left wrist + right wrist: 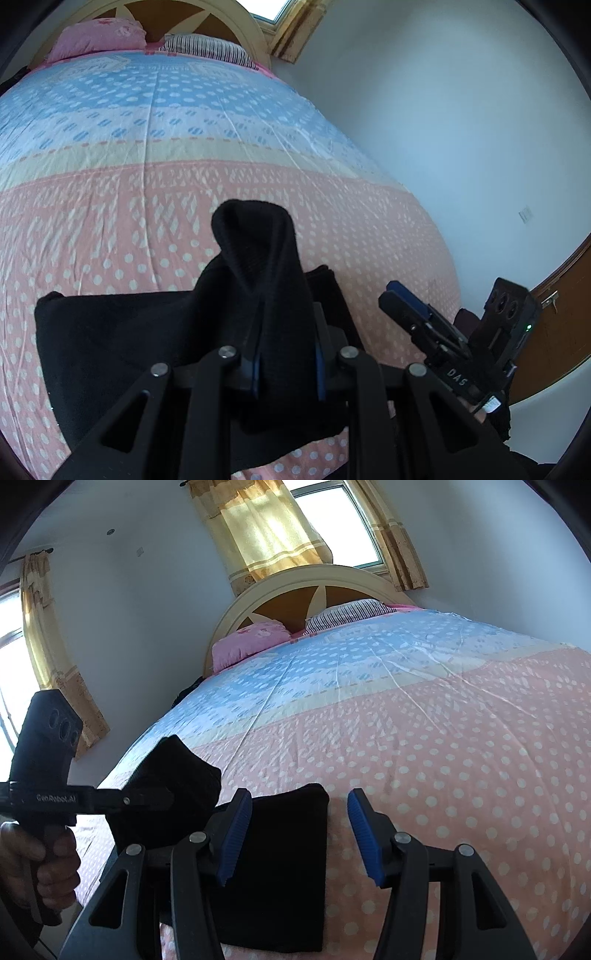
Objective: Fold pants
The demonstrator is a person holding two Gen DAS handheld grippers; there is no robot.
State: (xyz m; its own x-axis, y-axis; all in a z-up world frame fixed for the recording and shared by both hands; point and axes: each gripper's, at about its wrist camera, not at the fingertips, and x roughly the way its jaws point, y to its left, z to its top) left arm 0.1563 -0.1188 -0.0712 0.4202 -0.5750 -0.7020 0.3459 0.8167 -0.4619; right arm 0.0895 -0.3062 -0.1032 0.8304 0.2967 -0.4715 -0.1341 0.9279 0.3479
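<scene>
Your left gripper (pixel 284 354) is clamped on a bunched fold of the black pants (pixel 122 332), which lie across the near end of the bed (pixel 184 206) below and to its left; the cloth peaks limply above the pads, so it looks soft, light and floppy. Your right gripper (pixel 299 834) stands open and empty, the pants' folded edge just under its left finger. Take hold there, at a corner, pinching every layer.

A bed (pixel 424 709) with a dotted pink-and-blue cover stands against white walls (pixel 140 620). Its arched headboard (pixel 295 587) backs two pillows (pixel 249 644). Yellow curtains (pixel 266 528) frame a bright window (pixel 343 520).
</scene>
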